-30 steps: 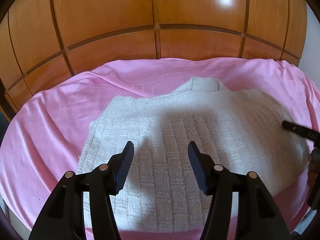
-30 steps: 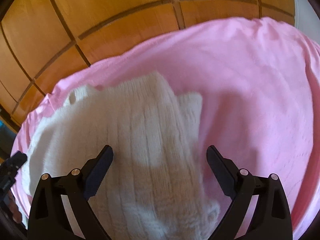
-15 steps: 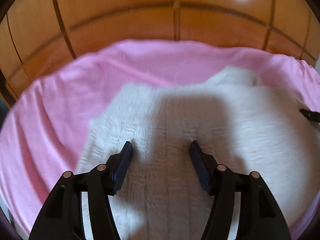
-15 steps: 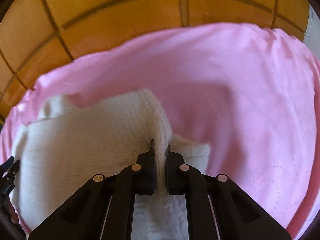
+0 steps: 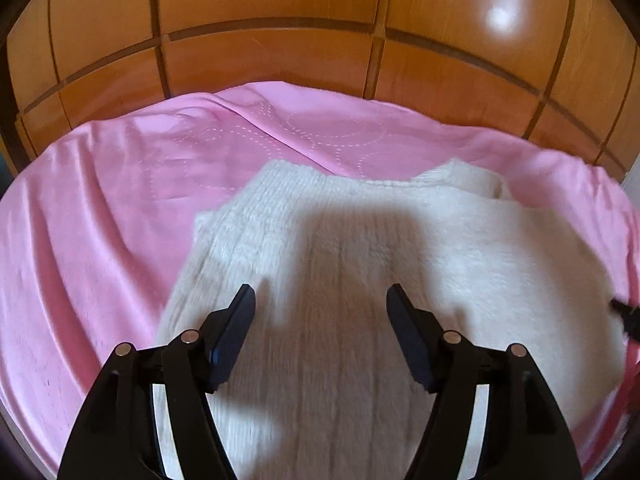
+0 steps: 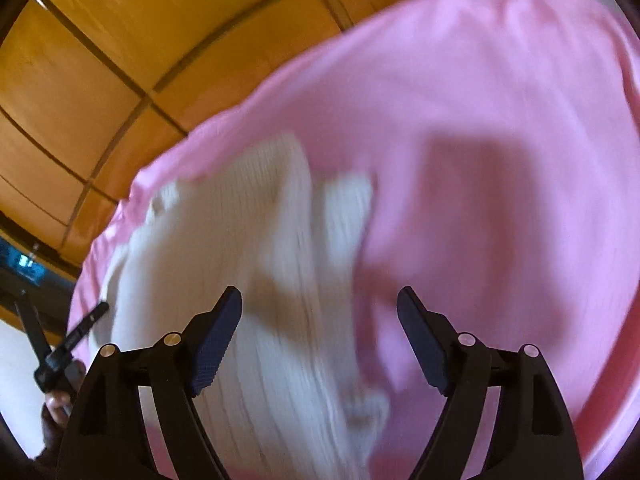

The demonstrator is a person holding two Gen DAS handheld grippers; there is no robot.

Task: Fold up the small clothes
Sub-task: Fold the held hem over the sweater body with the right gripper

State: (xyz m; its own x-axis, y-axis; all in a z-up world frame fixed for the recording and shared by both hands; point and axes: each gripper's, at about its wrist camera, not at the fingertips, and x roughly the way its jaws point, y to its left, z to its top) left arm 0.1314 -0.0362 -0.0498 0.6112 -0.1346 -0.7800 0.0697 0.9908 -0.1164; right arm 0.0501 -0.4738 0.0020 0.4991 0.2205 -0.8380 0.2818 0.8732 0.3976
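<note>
Sweater [image 5: 360, 280], cream and knitted, lies on the pink bedspread [image 5: 100, 240], which keeps it flat and reachable for folding. From the left wrist camera, its near part runs under the left gripper [image 5: 320, 300], whose jaws are spread with nothing pinched; they have just been opening a little, and the knit lies below the gap, not pressed by either pad. One side panel looks already turned inward, so the pile reads narrower at the far end. A black tip of the right gripper [image 5: 626, 314] pokes in at the right edge. Behind the bed stands a wooden panelled wardrobe [image 5: 280, 40].

From the right wrist camera, blurred by motion, the right gripper [image 6: 320, 304] hangs over the sweater's [image 6: 240, 280] right edge with jaws wide apart, having just reopened; no cloth is between the pads. I judge a fold has just been let go. The left gripper [image 6: 80, 332] shows at far left, with a person's hand [image 6: 56, 404] beneath it. Nothing blocks the bedspread [image 6: 480, 160] to the right.
</note>
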